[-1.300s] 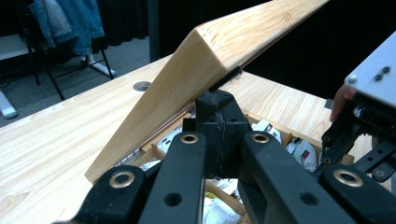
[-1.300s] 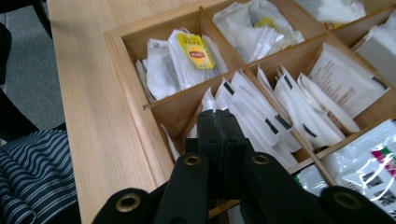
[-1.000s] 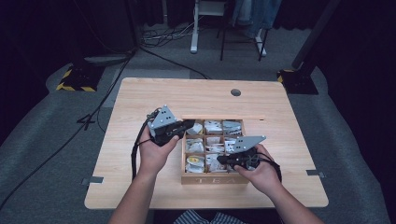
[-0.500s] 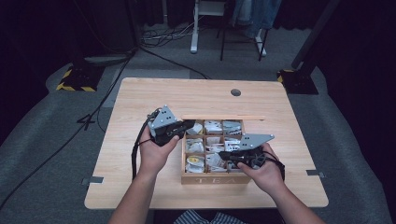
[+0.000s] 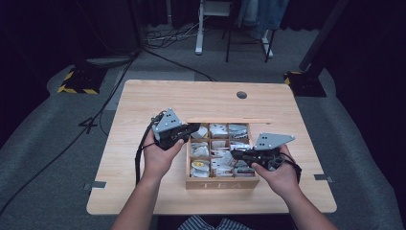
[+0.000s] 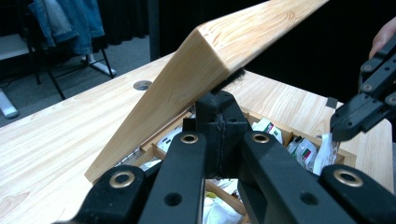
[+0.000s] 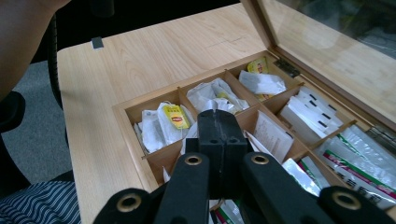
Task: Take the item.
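1. The wooden tea box (image 5: 222, 183) sits on the tabletop (image 5: 143, 105), near the person. It has many little rooms full of tea bags.
2. The lid (image 6: 187, 79) is already open. It stands up along the far side of the box.
3. The left claw (image 6: 219, 107) is pressed together. Its tip pushes against the left end of the lid. I think it is holding the lid up so it can't fall shut.
4. The right claw (image 7: 217, 116) is also pressed together. It comes in from the right, over the middle of the box.
5. In the left gripper view, a white tea bag (image 6: 327, 156) hangs from the tip of the right claw. So the claw looks like it is pinching that tea bag.
6. The tea bag hangs just under the claw's tip. Its bottom end is close above the other bags in the box.
7. Done, I think: the lid is open and one tea bag is picked.
8. Left to do, I think: lift the bag clear of the box, put it down on the tabletop, and maybe close the lid.
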`<state>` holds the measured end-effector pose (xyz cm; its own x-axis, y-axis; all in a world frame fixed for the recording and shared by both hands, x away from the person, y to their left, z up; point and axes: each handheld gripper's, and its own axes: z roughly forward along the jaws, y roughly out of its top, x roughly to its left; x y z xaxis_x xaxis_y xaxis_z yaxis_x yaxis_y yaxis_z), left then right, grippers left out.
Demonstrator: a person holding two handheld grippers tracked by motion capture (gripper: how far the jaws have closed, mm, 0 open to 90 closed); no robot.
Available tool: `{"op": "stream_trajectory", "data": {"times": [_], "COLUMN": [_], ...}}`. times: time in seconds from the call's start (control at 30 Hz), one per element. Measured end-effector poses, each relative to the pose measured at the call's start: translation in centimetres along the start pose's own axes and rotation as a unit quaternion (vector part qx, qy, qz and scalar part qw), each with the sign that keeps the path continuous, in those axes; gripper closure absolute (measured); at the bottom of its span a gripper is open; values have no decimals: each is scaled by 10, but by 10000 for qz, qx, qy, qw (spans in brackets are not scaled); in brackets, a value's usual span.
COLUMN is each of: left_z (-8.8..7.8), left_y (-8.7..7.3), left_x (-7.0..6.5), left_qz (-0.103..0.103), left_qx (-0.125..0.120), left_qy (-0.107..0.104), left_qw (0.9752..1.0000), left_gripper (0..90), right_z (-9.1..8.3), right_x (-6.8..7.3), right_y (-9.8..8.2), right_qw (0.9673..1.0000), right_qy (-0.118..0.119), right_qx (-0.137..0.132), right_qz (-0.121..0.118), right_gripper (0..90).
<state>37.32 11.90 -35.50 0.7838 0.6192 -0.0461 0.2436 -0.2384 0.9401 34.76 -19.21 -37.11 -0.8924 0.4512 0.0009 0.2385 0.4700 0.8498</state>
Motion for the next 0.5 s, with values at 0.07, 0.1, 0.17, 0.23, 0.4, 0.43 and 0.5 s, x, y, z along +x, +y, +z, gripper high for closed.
{"op": "stream_trajectory", "data": {"times": [0.07, 0.1, 0.17, 0.23, 0.4, 0.43, 0.5], "left_z": [0, 0, 0, 0, 1, 1, 1], "left_y": [0, 0, 0, 0, 0, 0, 0], "left_x": [0, 0, 0, 0, 0, 0, 0], "left_qz": [0, 3, 1, 2, 8, 15, 14], "left_qx": [-1, 1, -3, -3, 28, 29, 29], "left_qy": [1, 0, 3, 2, 5, 9, 10], "left_qw": [10000, 10000, 10000, 10000, 10000, 10000, 10000], "left_gripper": [895, 895, 895, 895, 895, 895, 895], "right_z": [-5, -7, -12, -19, -30, -31, -37], "right_x": [-2, -3, -6, -10, -17, -18, -22], "right_y": [0, 0, 0, -1, -2, -2, -3], "right_qw": [10000, 10000, 9999, 9997, 9992, 9991, 9986], "right_qy": [-35, -61, -112, -193, -332, -355, -446], "right_qx": [-28, -42, -54, -92, -155, -171, -179], "right_qz": [27, 35, 65, 106, 158, 172, 204], "right_gripper": [900, 900, 900, 900, 900, 900, 900]}}
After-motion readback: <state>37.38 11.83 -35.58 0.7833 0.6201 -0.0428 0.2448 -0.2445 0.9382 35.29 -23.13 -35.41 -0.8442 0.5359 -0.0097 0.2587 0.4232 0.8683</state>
